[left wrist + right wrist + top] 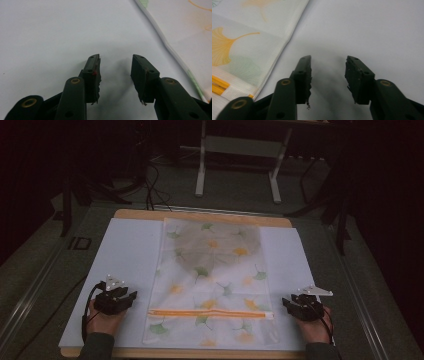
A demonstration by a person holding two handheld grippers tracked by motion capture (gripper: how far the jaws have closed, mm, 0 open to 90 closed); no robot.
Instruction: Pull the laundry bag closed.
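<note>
A white mesh bag (212, 280) printed with yellow and green ginkgo leaves lies flat on the white sheet (130, 255), with an orange zipper (210, 313) across its near end. A darker bundle (220, 245) shows through its far half. My left gripper (131, 296) rests on the sheet left of the bag, open, nothing between its jaws (115, 67). The bag's left edge (172, 50) runs past at the right of the left gripper view. My right gripper (286, 303) sits right of the zipper's end, open and empty (328, 68); the bag's corner (249, 57) lies to its left.
The sheet covers a wooden table (200, 215) whose edges show at the far and near sides. Beyond it stand white table legs (202, 165) and cables on a dark floor. Bare sheet lies on both sides of the bag.
</note>
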